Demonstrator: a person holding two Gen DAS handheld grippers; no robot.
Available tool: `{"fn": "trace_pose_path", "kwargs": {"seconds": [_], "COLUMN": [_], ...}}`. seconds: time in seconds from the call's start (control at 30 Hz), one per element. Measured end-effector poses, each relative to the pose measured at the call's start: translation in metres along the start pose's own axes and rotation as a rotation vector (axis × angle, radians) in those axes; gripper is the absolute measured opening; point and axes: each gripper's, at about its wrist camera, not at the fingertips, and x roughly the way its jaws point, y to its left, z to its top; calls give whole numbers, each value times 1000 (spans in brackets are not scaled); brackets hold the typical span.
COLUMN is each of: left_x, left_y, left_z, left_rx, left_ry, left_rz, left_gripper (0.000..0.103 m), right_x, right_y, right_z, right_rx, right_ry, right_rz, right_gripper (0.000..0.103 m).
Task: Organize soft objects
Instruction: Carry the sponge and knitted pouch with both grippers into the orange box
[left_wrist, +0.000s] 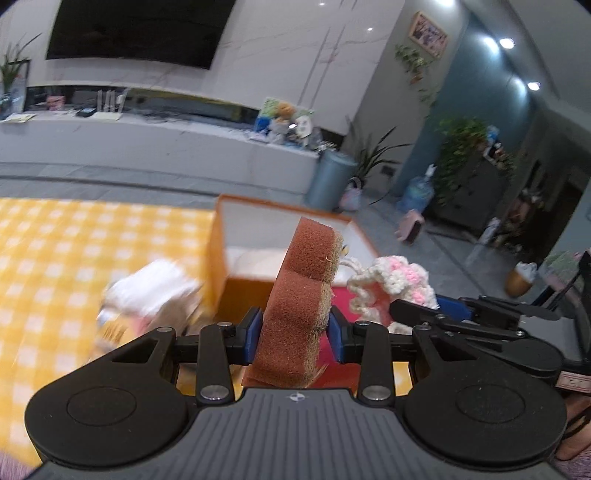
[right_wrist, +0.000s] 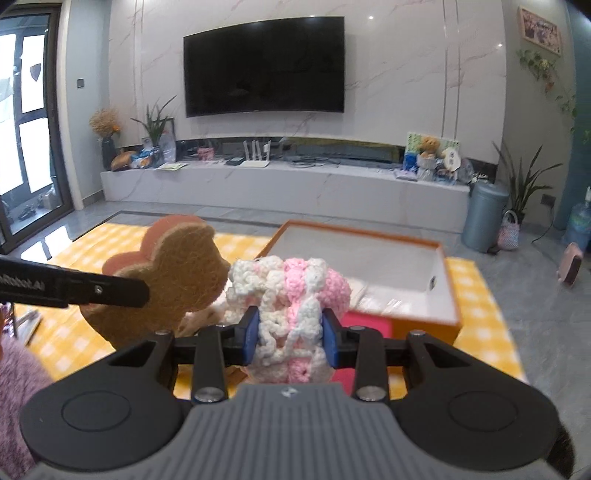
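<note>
The left gripper (left_wrist: 294, 338) points forward and somewhat downward over a yellow checked cloth (left_wrist: 55, 258), its blue pads pinching a brown scrubbing sponge (left_wrist: 304, 291) with a scalloped outline, which stands on edge between them at the centre of the left wrist view. The right gripper (right_wrist: 291, 334) tilts downward in the same way and clamps a pink and white crocheted piece (right_wrist: 291, 306) at the lower centre of its own view, the yarn bulging above the pads.

Both held things hang in front of an open orange box (right_wrist: 424, 321) with a white inside, which sits on the cloth in the middle of each view.

The left wrist view shows the sponge's rust-coloured foam face, and at the right the right gripper's black fingers (left_wrist: 417, 312) with the crocheted piece (left_wrist: 399, 280) just beside the sponge. It also shows a blurred white bundle (left_wrist: 151, 291) on the cloth at the left of the box, and part of a hand (left_wrist: 572, 443) at the lower right edge.

The right wrist view shows the sponge's (right_wrist: 173, 284) tan fibrous face instead, with one black finger of the left gripper (right_wrist: 74, 286) crossing it from the left edge. It also shows a flat pink thing (right_wrist: 365, 325) beside the box's near wall, a fluffy mauve sleeve (right_wrist: 18, 373) at the lower left, and a wall-mounted television (right_wrist: 264, 66) above a long white ledge.
</note>
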Motion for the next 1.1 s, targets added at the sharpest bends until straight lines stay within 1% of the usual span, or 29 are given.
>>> {"fn": "trace_pose_path", "kwargs": {"seconds": [0.13,0.23,0.33,0.5,0.63,0.73,0.9,1.1], "left_x": [26,48,71,115,143,165,191,205], "left_y": [-11,-21,-25,-23,-14,-7,0,7], "left_z": [30,49,60,73,75,72,65,53], "left_rx": [13,35,42,48,47,49,64,69], "left_ry": [-10,-4,7,40,74,109,155,195], "left_rz": [-39,-64,-88,-85,-65,-63,-51,-39], "left_gripper": [42,42,41,41,41,41,41,40], "right_x": [14,30,53,94,132,159,198,229], "right_y": [-25,-39,-54,-81,-96,-101,-110,-114], "right_z": [31,48,61,74,75,70,58,46], "right_rx": [0,-9,-7,12,10,1,9,12], "right_ry": [-7,3,33,95,169,223,297,359], "right_rz": [-28,-51,-64,-86,-98,-101,-101,-105], "right_gripper": [35,35,35,35,35,35,35,36]}}
